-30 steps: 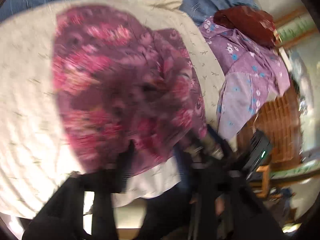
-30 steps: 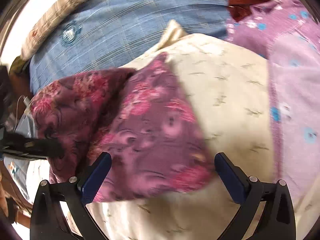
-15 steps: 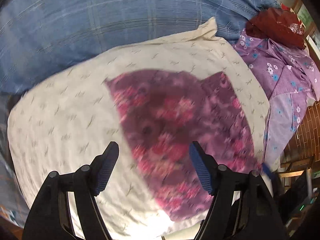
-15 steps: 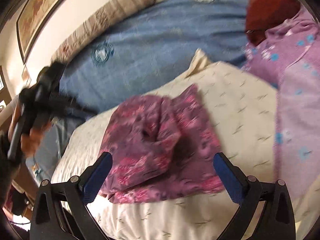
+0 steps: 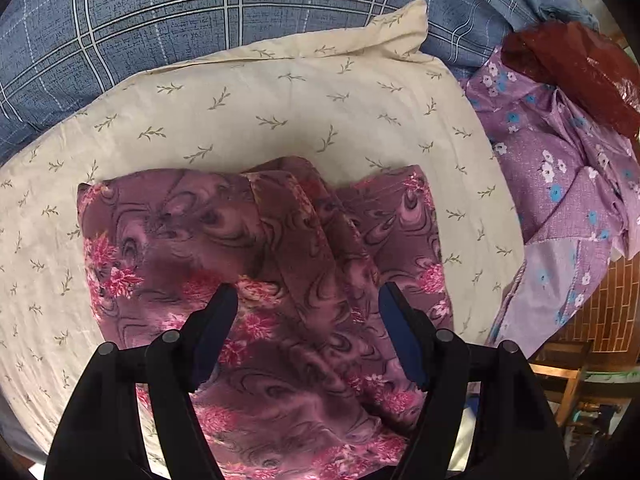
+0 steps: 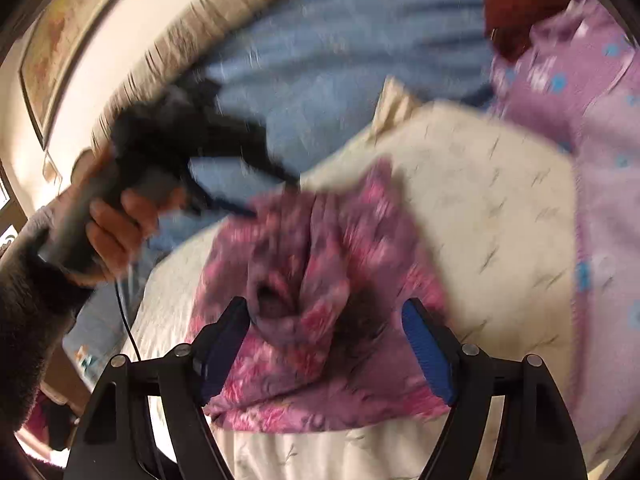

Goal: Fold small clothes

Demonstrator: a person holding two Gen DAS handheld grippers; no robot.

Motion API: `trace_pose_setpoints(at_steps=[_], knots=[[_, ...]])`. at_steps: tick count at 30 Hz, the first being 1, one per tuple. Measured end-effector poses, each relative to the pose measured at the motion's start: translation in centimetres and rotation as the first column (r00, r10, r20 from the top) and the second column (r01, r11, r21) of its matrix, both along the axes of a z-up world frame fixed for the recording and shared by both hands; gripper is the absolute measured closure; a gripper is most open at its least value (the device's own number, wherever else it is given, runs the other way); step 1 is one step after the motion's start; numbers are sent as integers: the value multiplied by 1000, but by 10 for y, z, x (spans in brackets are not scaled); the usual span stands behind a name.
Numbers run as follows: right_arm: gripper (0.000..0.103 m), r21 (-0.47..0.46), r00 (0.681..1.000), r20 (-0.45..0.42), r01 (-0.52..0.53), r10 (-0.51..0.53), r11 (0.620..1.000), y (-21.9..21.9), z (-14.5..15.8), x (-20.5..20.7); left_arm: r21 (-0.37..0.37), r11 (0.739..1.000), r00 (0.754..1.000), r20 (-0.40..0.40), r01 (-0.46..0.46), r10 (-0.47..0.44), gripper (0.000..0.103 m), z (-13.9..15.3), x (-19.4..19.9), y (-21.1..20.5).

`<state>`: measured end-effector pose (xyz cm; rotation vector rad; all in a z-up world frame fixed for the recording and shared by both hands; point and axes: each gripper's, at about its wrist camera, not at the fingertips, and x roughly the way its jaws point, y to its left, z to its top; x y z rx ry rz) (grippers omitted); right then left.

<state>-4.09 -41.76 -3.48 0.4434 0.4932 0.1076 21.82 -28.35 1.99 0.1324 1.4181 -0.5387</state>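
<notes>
A small purple garment with pink flowers lies roughly folded and rumpled on a cream pillow with leaf print. My left gripper is open and empty, hovering just above the garment's near half. My right gripper is open and empty over the same garment, which looks bunched in the middle. In the right wrist view the left gripper, held in a hand, sits blurred at the garment's far left corner.
A blue checked bedspread lies behind the pillow. A lilac flowered garment and a dark red one lie to the right. A wooden chair and brick floor show at lower right.
My left gripper let go of the garment, opened, and came low over it. The garment dropped onto the pillow in a rumpled fold. My right gripper moved closer to it.
</notes>
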Motion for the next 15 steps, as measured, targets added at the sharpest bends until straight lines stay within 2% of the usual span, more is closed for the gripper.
trace_pose_setpoints(at_steps=[1, 3, 4, 6, 7, 8, 9, 10, 11, 13, 15], knots=[[23, -14, 999, 48, 11, -10, 1000, -2, 8, -6, 9, 1000, 1000, 4, 2, -2, 30, 0, 1, 1], [22, -55, 991, 131, -32, 39, 998, 3, 25, -12, 22, 1000, 1000, 2, -6, 6, 30, -2, 2, 3], [23, -80, 985, 149, -79, 90, 994, 9, 31, -9, 28, 999, 1000, 1, -14, 14, 30, -3, 4, 5], [24, -107, 977, 125, -162, 175, 981, 21, 34, 6, 26, 999, 1000, 1, -26, 26, 30, -1, 5, 10], [31, -109, 969, 98, -216, 226, 970, 27, 31, 17, 25, 999, 1000, 2, -29, 29, 30, 0, 6, 12], [42, -122, 964, 70, -246, 256, 961, 32, 26, 27, 24, 999, 999, 4, -36, 36, 30, 2, 7, 13], [45, -141, 959, 18, -279, 284, 950, 38, 18, 39, 21, 999, 999, 4, -44, 44, 30, 4, 8, 15], [61, -152, 953, -40, -302, 300, 941, 43, 10, 48, 17, 999, 999, 0, -52, 52, 30, 5, 9, 17], [92, -172, 953, -101, -299, 285, 939, 46, -2, 57, 12, 998, 998, -6, -58, 58, 30, 6, 10, 18], [95, -164, 948, -149, -305, 282, 938, 42, -15, 61, -8, 998, 998, -27, -65, 65, 30, 8, 10, 18], [95, -56, 955, -66, -291, 288, 955, 23, -8, 41, -29, 998, 998, -35, -55, 54, 30, 9, 9, 16]])
